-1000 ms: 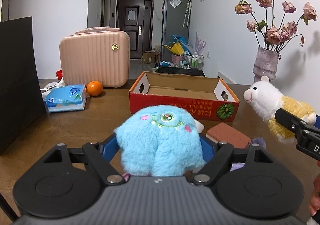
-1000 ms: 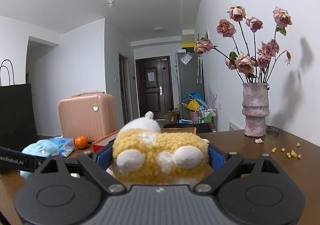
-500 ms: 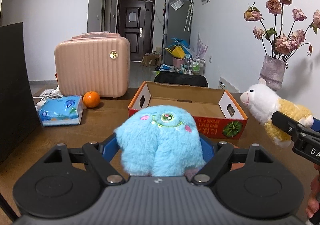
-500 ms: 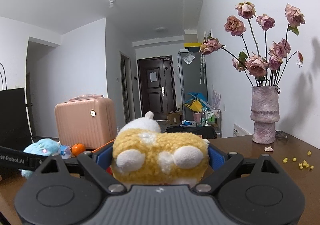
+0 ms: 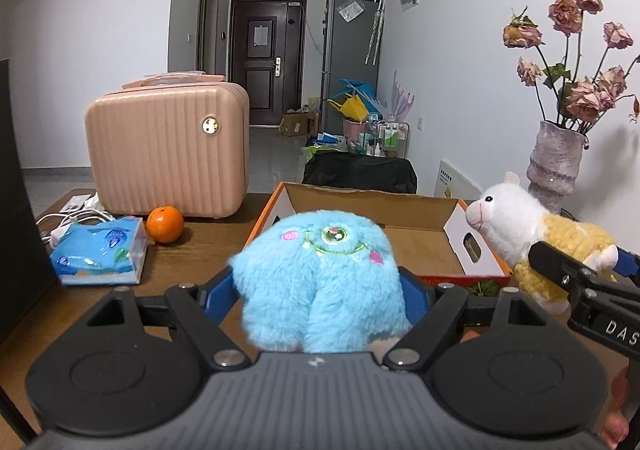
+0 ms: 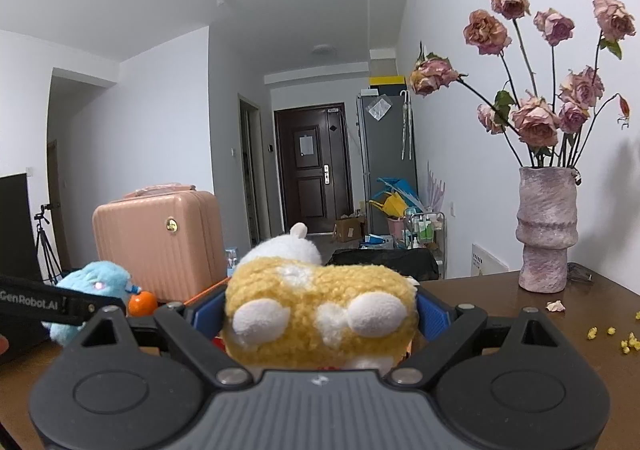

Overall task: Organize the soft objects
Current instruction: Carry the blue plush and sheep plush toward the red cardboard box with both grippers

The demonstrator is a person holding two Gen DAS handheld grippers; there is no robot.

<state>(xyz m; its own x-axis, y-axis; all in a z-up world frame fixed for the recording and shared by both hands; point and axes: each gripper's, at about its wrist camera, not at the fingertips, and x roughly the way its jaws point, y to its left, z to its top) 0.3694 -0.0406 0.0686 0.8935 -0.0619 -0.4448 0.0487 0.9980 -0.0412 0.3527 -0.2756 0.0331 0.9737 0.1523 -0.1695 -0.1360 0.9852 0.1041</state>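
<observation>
I am holding one soft toy in each tool, and neither has gone into the box yet. My left tool (image 5: 320, 290) is clamping the blue furry monster plush (image 5: 320, 282) by its sides, the blue pads pressing into the fur, and the toy is hanging clear of the counter (image 5: 200, 250), right in front of the open cardboard fruit box (image 5: 372, 210). My right tool (image 6: 320, 314) is squeezing the yellow-and-white lamb plush (image 6: 320, 314) around its body; in the left view that lamb (image 5: 520, 226) is hovering just beside the box's right end, its white head pointing toward the box.

The box looks empty as far as I can see into it, though the blue plush is hiding part of its floor. So I am judging the job to be at the carrying stage: both toys are picked up, and the placing is still to come. What is left, as I read it, is bringing each toy over the box's rim, lowering it inside and letting go, the monster toward the left half and the lamb toward the right so they are not crowding each other.

The pink suitcase (image 5: 168, 150), the orange (image 5: 165, 224), the blue tissue pack (image 5: 100, 250) and the vase of dried roses (image 6: 546, 230) are standing on the counter well apart from the box. I am not treating them as soft things to tidy.
</observation>
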